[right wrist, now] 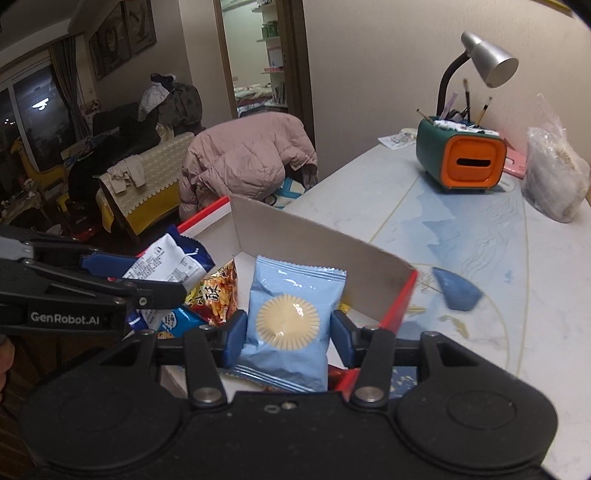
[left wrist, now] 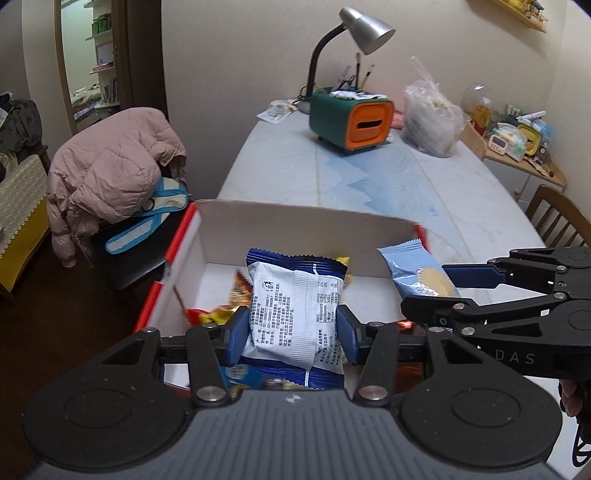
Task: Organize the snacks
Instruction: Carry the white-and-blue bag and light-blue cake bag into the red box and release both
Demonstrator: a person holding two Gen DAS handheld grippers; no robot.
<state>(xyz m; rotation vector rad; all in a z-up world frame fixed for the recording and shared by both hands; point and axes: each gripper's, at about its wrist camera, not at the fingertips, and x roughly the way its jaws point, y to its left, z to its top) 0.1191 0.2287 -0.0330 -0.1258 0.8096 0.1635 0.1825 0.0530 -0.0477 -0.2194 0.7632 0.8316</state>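
Note:
My left gripper (left wrist: 291,332) is shut on a dark blue and white snack packet (left wrist: 295,314) and holds it over the open red and white cardboard box (left wrist: 295,232). My right gripper (right wrist: 288,334) is shut on a light blue biscuit packet (right wrist: 291,325) over the same box (right wrist: 314,251). That packet shows in the left wrist view (left wrist: 417,273) at the box's right side. The dark blue packet shows in the right wrist view (right wrist: 166,258) at the left. Orange and yellow snack packets (right wrist: 218,291) lie inside the box.
The box stands at the near left end of a marble-patterned table (left wrist: 369,177). A green and orange desk organizer (left wrist: 351,118), a desk lamp (left wrist: 365,26) and a plastic bag (left wrist: 432,118) stand at the far end. A chair with a pink jacket (left wrist: 110,173) is to the left.

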